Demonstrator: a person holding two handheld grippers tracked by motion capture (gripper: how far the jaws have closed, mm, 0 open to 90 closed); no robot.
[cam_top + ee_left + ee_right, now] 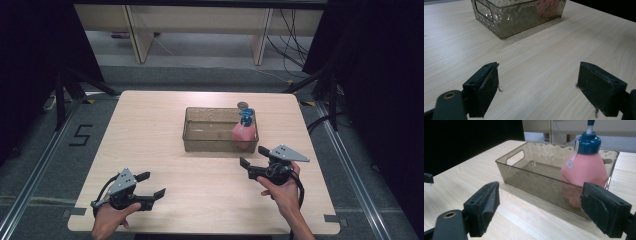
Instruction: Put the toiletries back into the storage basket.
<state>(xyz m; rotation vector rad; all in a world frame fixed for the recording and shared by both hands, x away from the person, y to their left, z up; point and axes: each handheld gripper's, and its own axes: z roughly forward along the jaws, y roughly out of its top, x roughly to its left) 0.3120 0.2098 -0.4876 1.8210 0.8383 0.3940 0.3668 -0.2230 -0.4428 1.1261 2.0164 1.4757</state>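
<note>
A smoky translucent bin (207, 145) sits slightly right of the table's middle. Upright in its right end stands a pink bottle (243, 133) with a blue pump cap. My right gripper (253, 155) is open just in front of the bin's right front corner, holding nothing. In the right gripper view the bin (531, 182) and bottle (584, 167) are close ahead of the open right gripper (539, 205). My left gripper (151, 184) rests open near the front left of the table, well away from the bin. In the left gripper view the left gripper (537, 82) frames bare wood, the bin (524, 20) farther off.
A small dark round object (242, 105) lies on the table just behind the bin. The light wooden table (150, 125) has bare surface left of and in front of the bin. Desk legs, cables and stands are on the floor beyond the far edge.
</note>
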